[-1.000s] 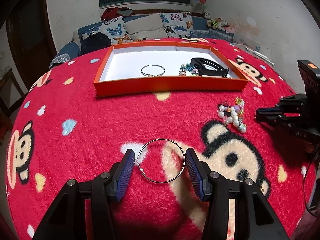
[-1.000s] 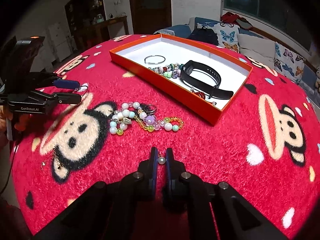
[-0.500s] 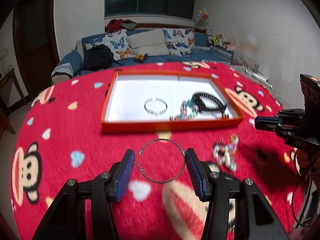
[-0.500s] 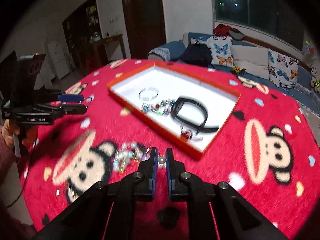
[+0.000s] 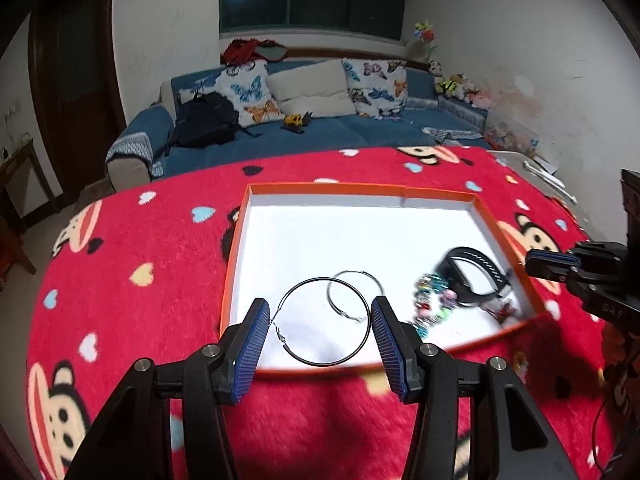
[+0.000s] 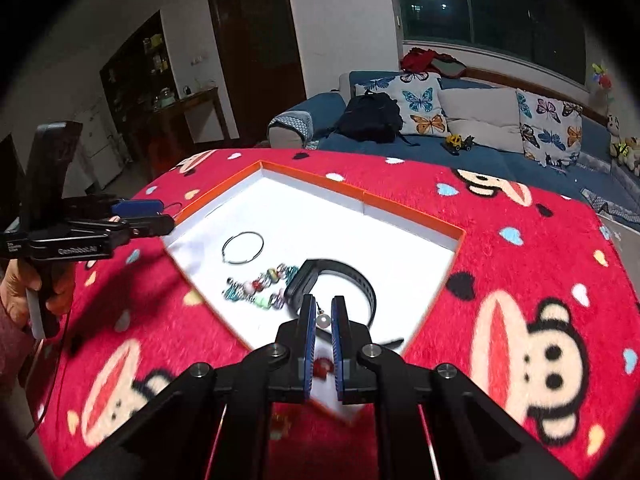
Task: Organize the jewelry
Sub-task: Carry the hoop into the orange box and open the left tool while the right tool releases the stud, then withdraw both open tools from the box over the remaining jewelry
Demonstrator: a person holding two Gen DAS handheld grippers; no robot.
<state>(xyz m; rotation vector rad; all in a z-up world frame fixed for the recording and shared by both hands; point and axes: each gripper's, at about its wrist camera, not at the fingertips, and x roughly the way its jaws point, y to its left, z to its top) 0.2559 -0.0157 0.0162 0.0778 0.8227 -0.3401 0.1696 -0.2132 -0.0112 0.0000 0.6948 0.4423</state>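
My left gripper (image 5: 320,307) is shut on a large thin hoop earring (image 5: 320,279), which spans the gap between its blue pads. It hangs over the near left part of the orange tray (image 5: 320,189). On the tray's white floor lie a second hoop (image 5: 354,272) (image 6: 244,233), a beaded bracelet (image 5: 434,300) (image 6: 260,286) and a black watch band (image 5: 476,268) (image 6: 340,270). My right gripper (image 6: 323,308) is shut on a small pearl earring (image 6: 323,322) over the tray's near corner (image 6: 452,236), just in front of the band. Each view also shows the other gripper: left gripper (image 6: 160,216), right gripper (image 5: 536,264).
A red monkey-print cloth (image 5: 140,320) covers the round table. A person's hand (image 6: 16,292) grips the left tool's handle. Small red beads (image 6: 320,368) lie in the tray under my right fingers. Beyond the table stands a blue sofa (image 5: 360,132) with pillows and a black backpack (image 5: 204,124).
Both grippers have risen and moved forward from the cloth to over the tray, the left carrying the hoop, the right the pearl. The loose bead pile has dropped back out of clear view.
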